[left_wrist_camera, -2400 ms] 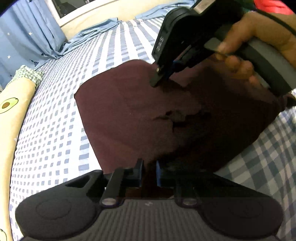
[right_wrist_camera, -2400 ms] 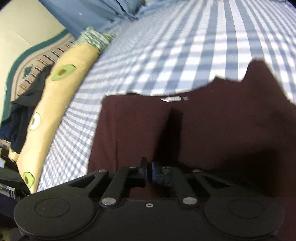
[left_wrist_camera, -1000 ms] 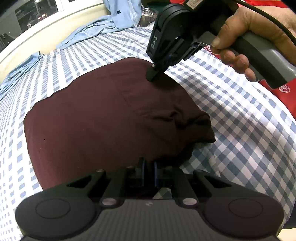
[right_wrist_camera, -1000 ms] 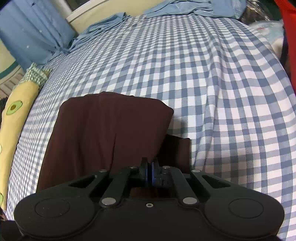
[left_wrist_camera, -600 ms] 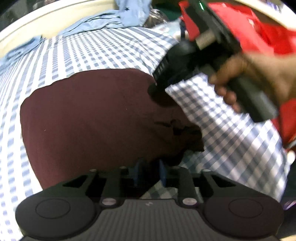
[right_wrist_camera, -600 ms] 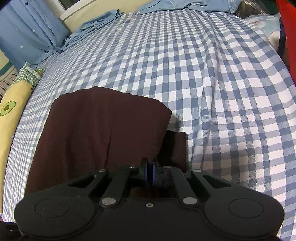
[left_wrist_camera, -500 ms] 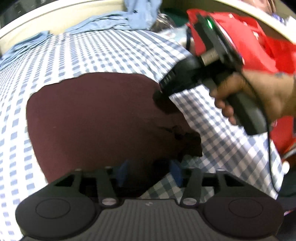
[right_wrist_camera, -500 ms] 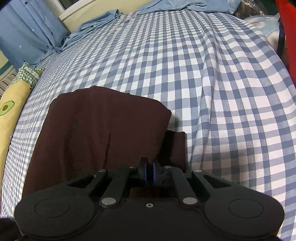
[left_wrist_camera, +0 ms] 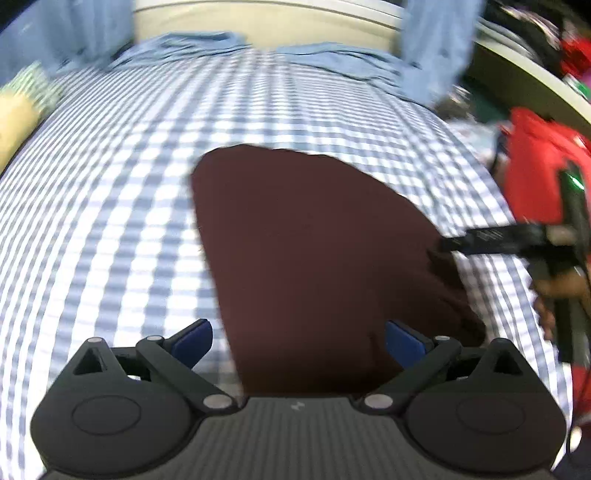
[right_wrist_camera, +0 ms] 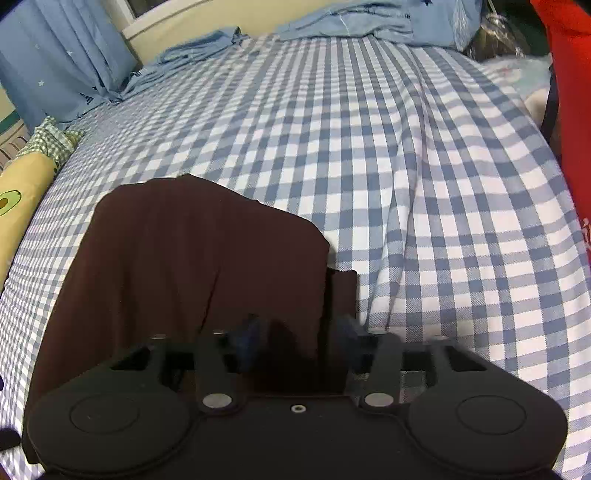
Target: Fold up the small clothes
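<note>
A dark maroon garment (left_wrist_camera: 314, 258) lies folded flat on the blue-checked bedsheet (left_wrist_camera: 110, 221). My left gripper (left_wrist_camera: 298, 343) hovers above the garment's near edge. Its jaws are opening wide, and the blue pads (left_wrist_camera: 192, 341) touch nothing. In the right wrist view the garment (right_wrist_camera: 192, 266) fills the lower left, with a narrow folded layer sticking out at its right side. My right gripper (right_wrist_camera: 297, 341) sits low over the near corner, jaws opening. Cloth lies between the blurred pads (right_wrist_camera: 247, 343), which no longer pinch it. A hand (left_wrist_camera: 554, 288) holds that gripper at the garment's right edge.
A yellow avocado-print pillow (right_wrist_camera: 14, 199) lies along the bed's left side. Blue curtains (right_wrist_camera: 62, 55) and crumpled light-blue cloth (right_wrist_camera: 343, 22) line the far edge. A red item (left_wrist_camera: 535, 177) stands off the bed's right side. Bare checked sheet (right_wrist_camera: 406, 147) stretches beyond the garment.
Both grippers were shut on the garment's near edge and have let go. The left one rose, pulled back and rolled, so its view swung. The right one stayed in place.
</note>
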`<state>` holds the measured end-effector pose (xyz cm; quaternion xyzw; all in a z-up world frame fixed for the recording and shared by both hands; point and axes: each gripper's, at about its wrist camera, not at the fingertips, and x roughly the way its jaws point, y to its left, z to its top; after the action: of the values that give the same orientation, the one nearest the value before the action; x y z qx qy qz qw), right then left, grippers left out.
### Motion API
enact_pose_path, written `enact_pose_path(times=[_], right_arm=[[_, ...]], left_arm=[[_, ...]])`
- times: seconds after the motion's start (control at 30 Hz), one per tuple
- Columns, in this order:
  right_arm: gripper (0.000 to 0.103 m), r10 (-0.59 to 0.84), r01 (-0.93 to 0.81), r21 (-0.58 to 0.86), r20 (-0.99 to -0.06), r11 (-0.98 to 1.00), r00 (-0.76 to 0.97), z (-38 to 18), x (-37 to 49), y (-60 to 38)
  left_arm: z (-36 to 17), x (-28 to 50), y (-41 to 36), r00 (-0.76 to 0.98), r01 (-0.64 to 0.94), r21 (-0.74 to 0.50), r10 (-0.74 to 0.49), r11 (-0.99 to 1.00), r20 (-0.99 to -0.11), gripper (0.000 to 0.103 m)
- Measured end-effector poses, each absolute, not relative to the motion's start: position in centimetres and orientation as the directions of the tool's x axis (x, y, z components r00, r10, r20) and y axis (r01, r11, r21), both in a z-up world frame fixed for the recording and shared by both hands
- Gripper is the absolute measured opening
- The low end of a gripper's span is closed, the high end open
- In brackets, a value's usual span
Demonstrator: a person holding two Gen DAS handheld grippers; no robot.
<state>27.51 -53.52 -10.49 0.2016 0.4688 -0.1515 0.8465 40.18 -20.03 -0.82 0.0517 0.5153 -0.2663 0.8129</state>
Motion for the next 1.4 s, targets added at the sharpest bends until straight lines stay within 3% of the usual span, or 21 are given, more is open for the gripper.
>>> enact_pose_path(times=[0.17,0.27,0.57,1.2,1.4], right_arm=[[0.084,-0.043,0.403,0.218,-0.836,0.889,0.547,-9.6,26.8,-51.8],[0.092,-0.027,0.372,0.217,-0.834,0.903,0.552,-9.5,26.6,-50.4],[0.098,-0.062,0.374,0.136,-0.879,0.918,0.472,-12.1,26.1,-48.8],[0.102,-0.079,0.393,0.114,-0.893,0.913,0.443,-14.1,25.5,-48.8],[0.102,-0.086,0.405,0.115,-0.891,0.907,0.446,-14.4,25.3,-48.7]], left_arm=[[-2.2,41.9,-18.6,0.296,0.400,-0.214,-0.347,0.891,-0.890,0.101],[-3.3,42.2,-18.5,0.279,0.404,-0.208,-0.336,0.891,-0.899,0.101],[-5.1,42.1,-18.2,0.247,0.404,-0.137,-0.252,0.905,-0.936,0.103],[-4.5,42.3,-18.2,0.240,0.381,-0.125,-0.228,0.916,-0.943,0.102],[-3.0,42.7,-17.9,0.294,0.337,-0.238,-0.342,0.911,-0.893,0.102]])
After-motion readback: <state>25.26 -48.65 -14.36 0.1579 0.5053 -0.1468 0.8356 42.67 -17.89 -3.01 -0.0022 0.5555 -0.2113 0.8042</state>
